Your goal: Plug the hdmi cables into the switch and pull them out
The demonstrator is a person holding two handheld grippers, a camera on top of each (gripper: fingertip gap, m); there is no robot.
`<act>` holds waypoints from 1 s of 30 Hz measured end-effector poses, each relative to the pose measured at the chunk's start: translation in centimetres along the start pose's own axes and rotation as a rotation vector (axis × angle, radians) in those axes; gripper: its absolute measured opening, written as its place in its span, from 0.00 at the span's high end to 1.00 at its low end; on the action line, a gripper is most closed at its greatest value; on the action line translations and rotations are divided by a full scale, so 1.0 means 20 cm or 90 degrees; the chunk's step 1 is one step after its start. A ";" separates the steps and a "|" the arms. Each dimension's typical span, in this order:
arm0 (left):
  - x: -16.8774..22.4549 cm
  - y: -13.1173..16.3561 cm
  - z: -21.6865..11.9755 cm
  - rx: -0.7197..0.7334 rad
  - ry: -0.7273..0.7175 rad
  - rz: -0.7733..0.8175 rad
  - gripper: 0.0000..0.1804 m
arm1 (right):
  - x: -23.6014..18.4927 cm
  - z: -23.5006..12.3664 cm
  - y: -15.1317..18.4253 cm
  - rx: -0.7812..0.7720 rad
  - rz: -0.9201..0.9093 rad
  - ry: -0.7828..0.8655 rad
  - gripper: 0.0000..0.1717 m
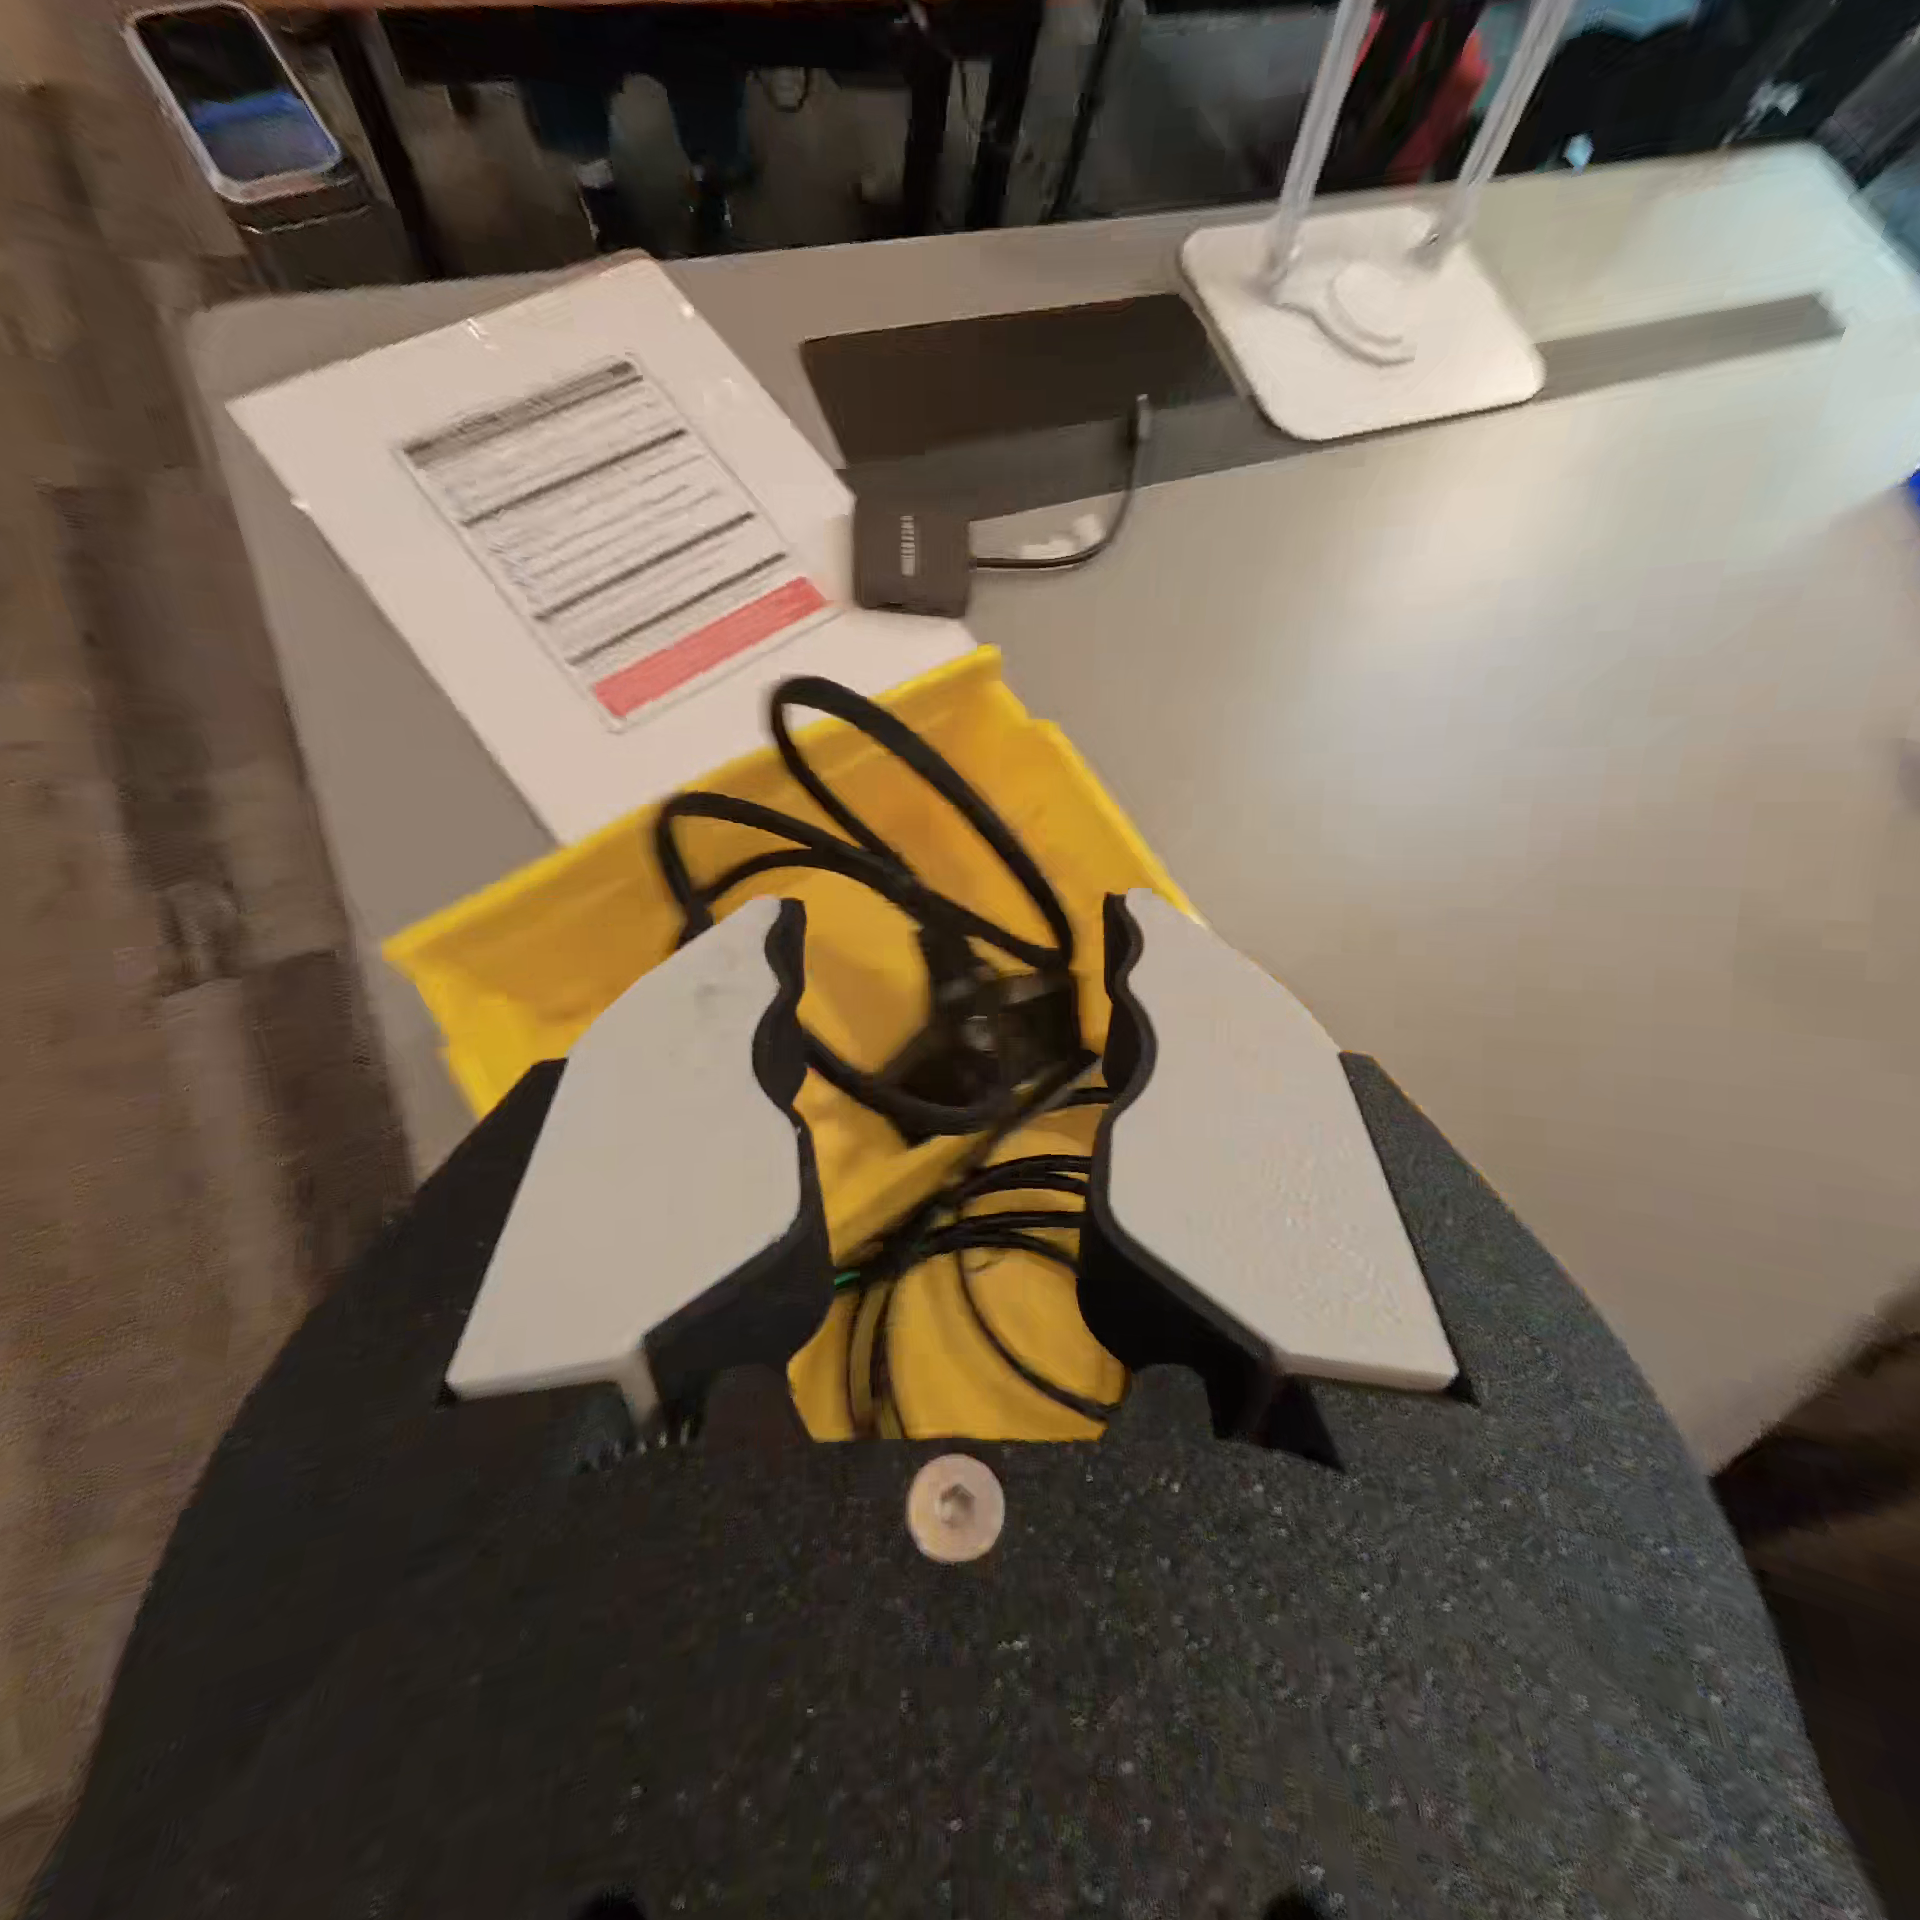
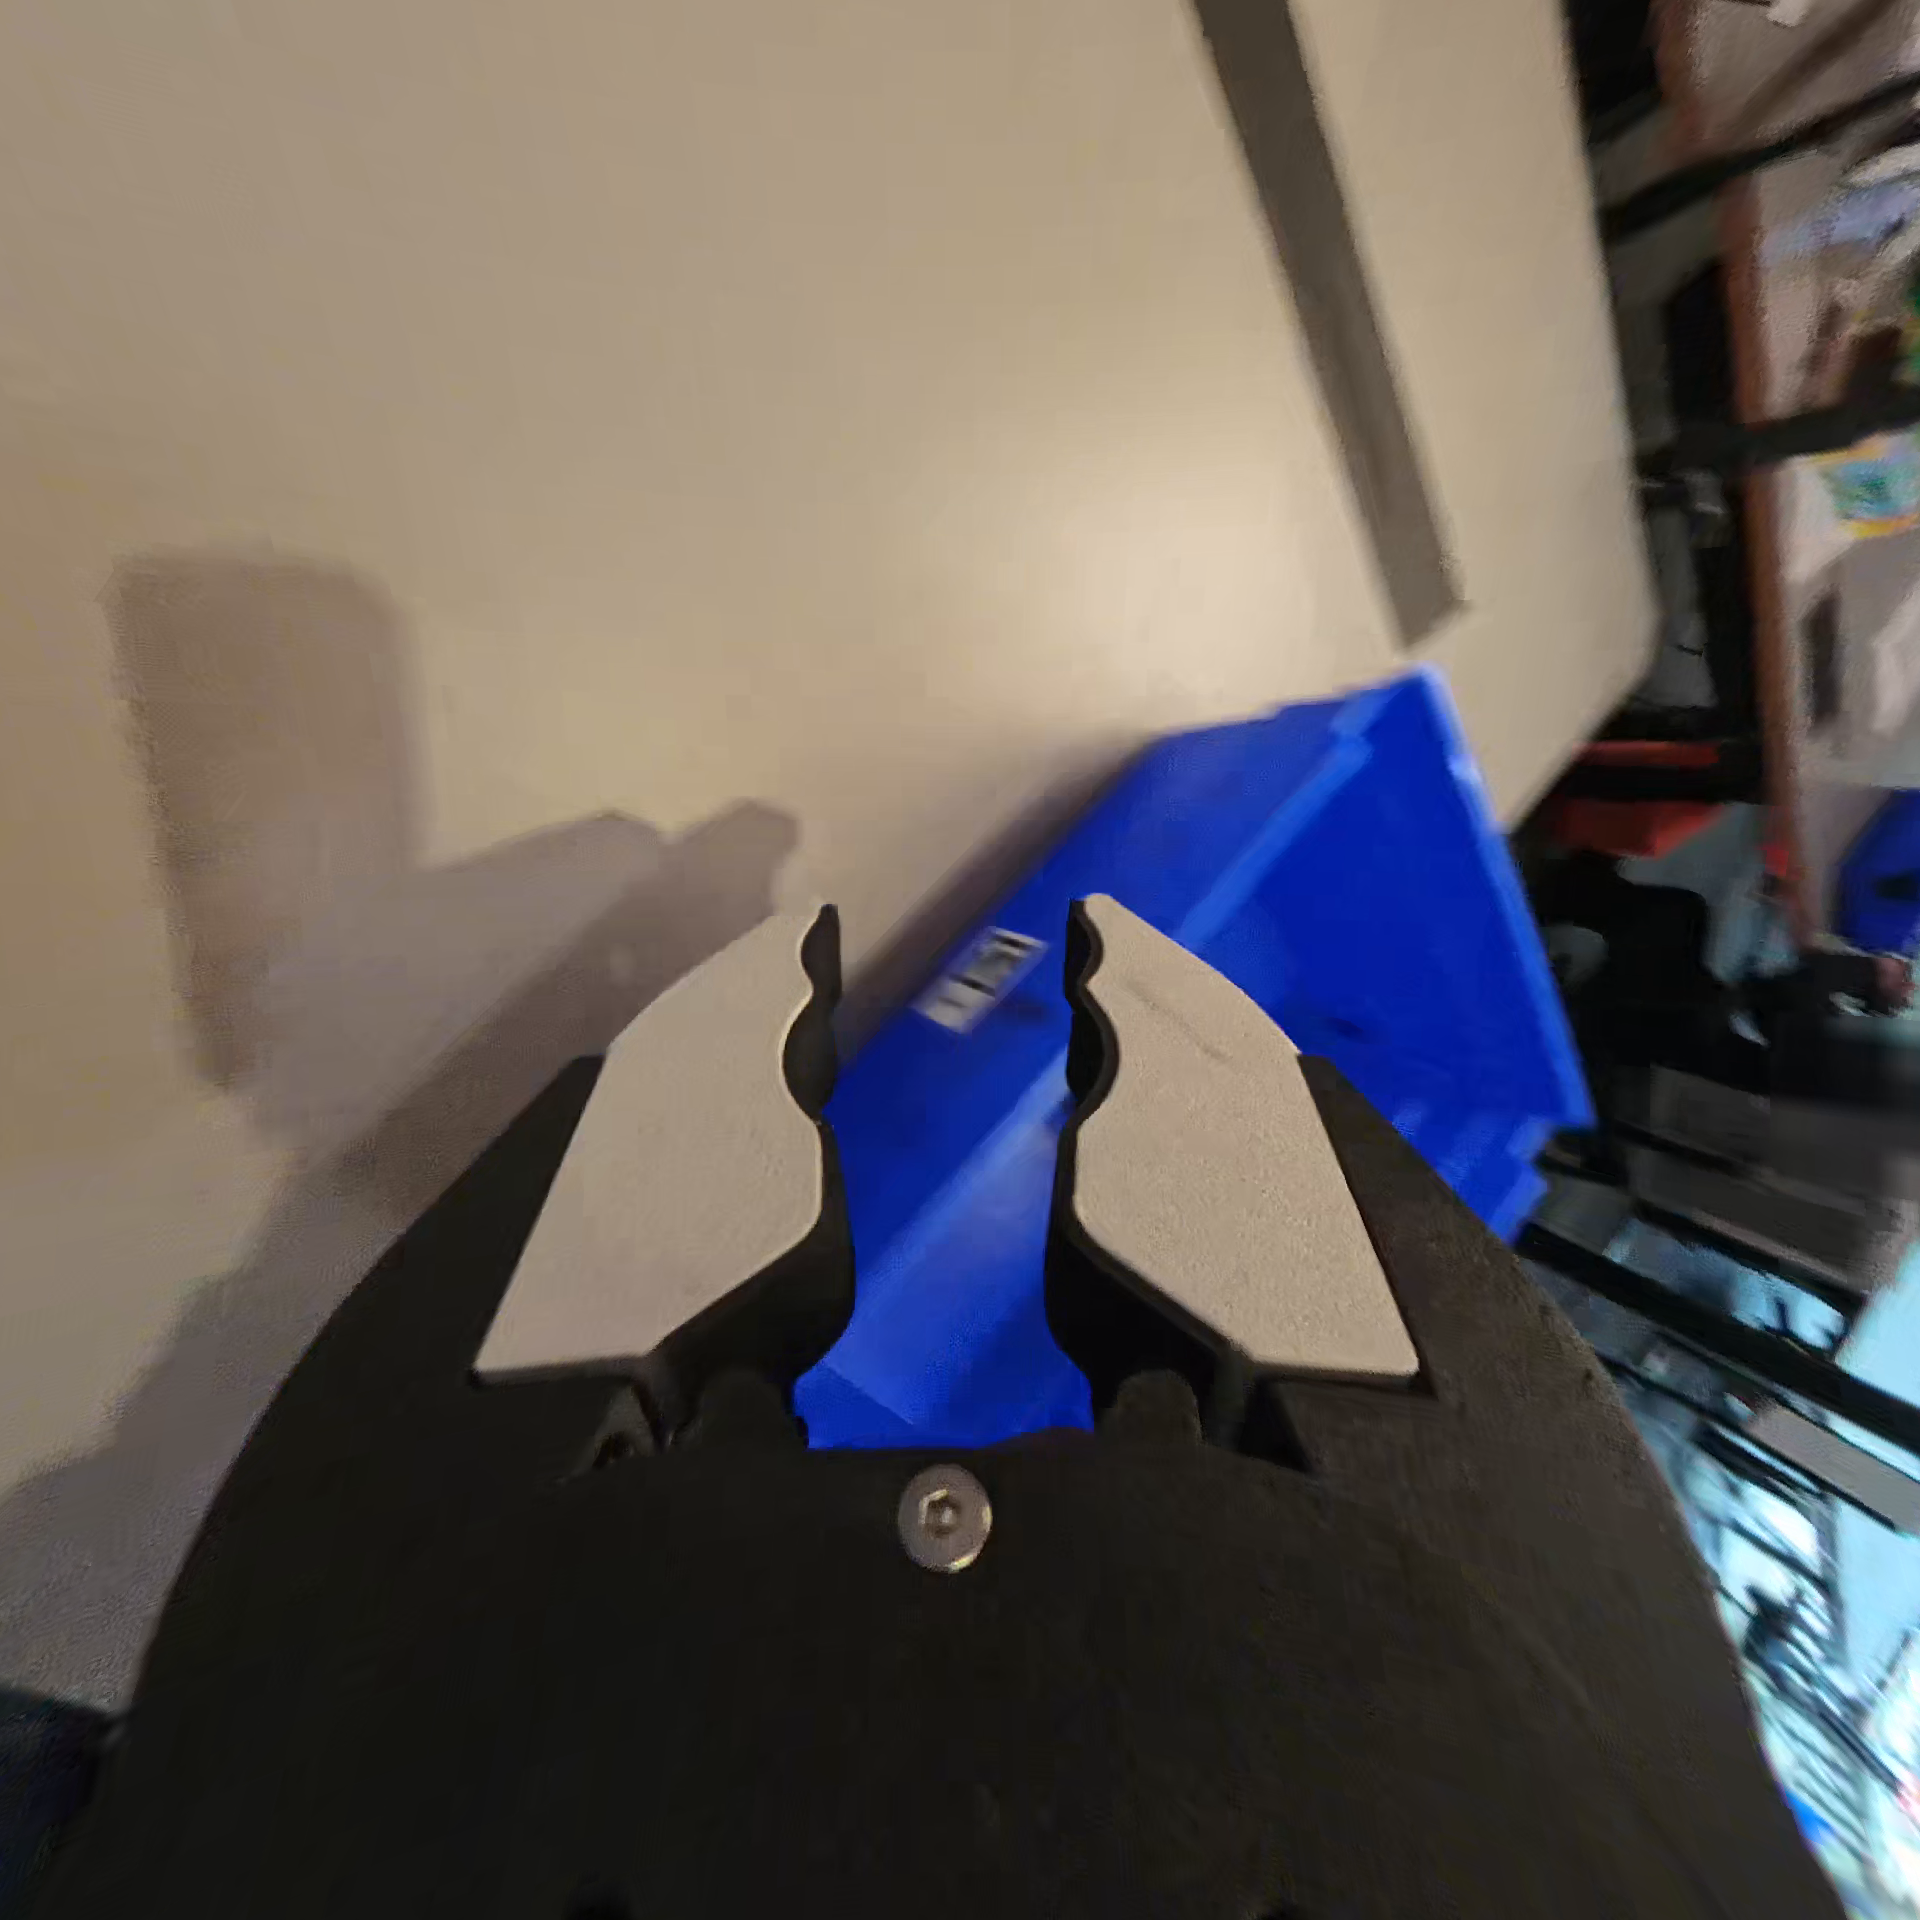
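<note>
Hovering over the yellow bin (image 1: 582, 935), the left tool (image 1: 951, 914) has its two grey fingers (image 1: 665, 1122) spread wide, and nothing is pressed between them. A tangle of black cable (image 1: 894, 821) with a dark plug block (image 1: 987, 1029) lies in the bin, seen in the gap between the fingers but below them; I cannot see any pad touching it. To work well here, I judge the tool should come down straight and close on the thick plug part, not on a loose loop, because the loops may slip or drag other strands.

Beyond the bin, on the pale bench (image 1: 1455, 727), lie a white printed sheet (image 1: 520, 499), a small black box (image 1: 912, 561) and a white stand base (image 1: 1361, 322).

The right tool (image 2: 951, 925) is also open, somewhat narrower, with nothing held. A blue bin (image 2: 1351, 914) lies below and ahead of it, near the bench edge; the picture is blurred, and I cannot tell what is inside.
</note>
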State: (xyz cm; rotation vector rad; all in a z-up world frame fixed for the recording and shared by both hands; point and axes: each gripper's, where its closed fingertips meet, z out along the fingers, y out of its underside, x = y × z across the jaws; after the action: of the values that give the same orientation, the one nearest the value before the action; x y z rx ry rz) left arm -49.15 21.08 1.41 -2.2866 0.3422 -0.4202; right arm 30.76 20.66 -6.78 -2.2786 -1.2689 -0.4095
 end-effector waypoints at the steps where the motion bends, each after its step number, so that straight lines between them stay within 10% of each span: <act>1: 0.07 0.04 0.02 -0.005 0.001 -0.016 0.69 | -0.17 0.03 -0.05 0.017 0.002 -0.042 0.76; 6: -0.07 0.24 0.04 -0.008 -0.265 -0.133 0.41 | -0.77 0.23 -0.22 0.071 0.019 -0.128 0.74; 12: -0.02 0.33 0.29 0.090 -0.127 -0.379 0.28 | -1.06 0.26 -0.39 0.196 0.202 -0.246 0.76; 16: 0.00 0.27 0.42 0.137 -0.017 -0.395 0.56 | -1.09 0.25 -0.38 0.222 0.227 -0.254 0.75; 19: 0.09 0.13 0.38 0.245 0.119 -0.373 0.96 | -1.08 0.24 -0.35 0.209 0.225 -0.249 0.75; 30: 0.44 -0.44 -0.13 0.360 0.133 -0.055 1.00 | -1.05 0.25 -0.33 0.219 0.245 -0.232 0.77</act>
State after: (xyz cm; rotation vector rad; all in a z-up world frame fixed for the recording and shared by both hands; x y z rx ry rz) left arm -41.23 22.02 11.16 -1.7129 0.1943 -0.7054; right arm 14.25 11.54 -19.24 -2.2791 -0.9295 0.3478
